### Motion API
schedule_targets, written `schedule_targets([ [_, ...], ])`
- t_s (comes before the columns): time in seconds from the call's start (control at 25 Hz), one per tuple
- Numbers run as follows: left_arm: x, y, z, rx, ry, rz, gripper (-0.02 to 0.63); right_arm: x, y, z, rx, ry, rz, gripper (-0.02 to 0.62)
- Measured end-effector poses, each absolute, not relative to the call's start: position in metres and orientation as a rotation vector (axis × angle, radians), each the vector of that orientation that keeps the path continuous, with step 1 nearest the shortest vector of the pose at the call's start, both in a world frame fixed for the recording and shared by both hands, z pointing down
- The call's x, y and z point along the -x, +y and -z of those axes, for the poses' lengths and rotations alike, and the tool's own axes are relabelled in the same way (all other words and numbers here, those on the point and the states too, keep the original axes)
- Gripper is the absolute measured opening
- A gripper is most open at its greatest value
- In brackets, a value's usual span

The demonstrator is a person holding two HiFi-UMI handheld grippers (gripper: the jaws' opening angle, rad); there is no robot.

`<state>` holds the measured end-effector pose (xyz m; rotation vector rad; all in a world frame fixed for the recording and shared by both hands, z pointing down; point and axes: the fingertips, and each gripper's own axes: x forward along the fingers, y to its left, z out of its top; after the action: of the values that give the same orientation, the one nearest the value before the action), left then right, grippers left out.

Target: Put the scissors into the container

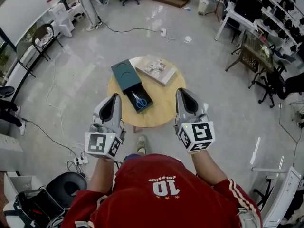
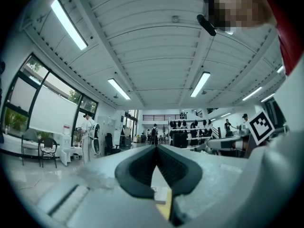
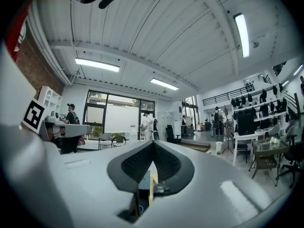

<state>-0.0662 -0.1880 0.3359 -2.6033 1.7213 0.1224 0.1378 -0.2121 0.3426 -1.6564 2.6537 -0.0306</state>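
Scissors (image 1: 139,101) in the container (image 1: 147,101), beyond both jaws, so it looks done. Left gripper (image 1: 115,98) and right gripper (image 1: 181,92) pressed together, empty; just back away.

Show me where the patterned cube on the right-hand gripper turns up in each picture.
Head view: the cube sits lower right of centre, above the red shirt.
Left gripper view: the cube at the right edge.
Right gripper view: not in it; the left gripper's cube shows instead.
Shared landmark: the red shirt, in all three.
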Motion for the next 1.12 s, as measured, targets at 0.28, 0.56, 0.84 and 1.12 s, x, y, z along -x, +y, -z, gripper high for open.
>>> schedule_targets([
  [0.28,0.067,-0.175,-0.343,2.616,1.733,-0.122,0.002,-0.148,-0.199,-0.345,1.705,2.620,0.027,-0.008],
  [0.56,0.066,-0.168,-0.344,2.618,1.741,-0.117,0.002,-0.144,-0.191,-0.342,1.703,2.629,0.028,-0.009],
  [0.84,0.061,-0.161,-0.344,2.626,1.744,-0.129,0.002,-0.138,-0.180,-0.338,1.645,2.653,0.005,-0.009],
  [1.12,0.059,-0.160,-0.340,2.628,1.739,-0.140,0.002,-0.136,-0.179,-0.336,1.632,2.660,-0.002,-0.009],
])
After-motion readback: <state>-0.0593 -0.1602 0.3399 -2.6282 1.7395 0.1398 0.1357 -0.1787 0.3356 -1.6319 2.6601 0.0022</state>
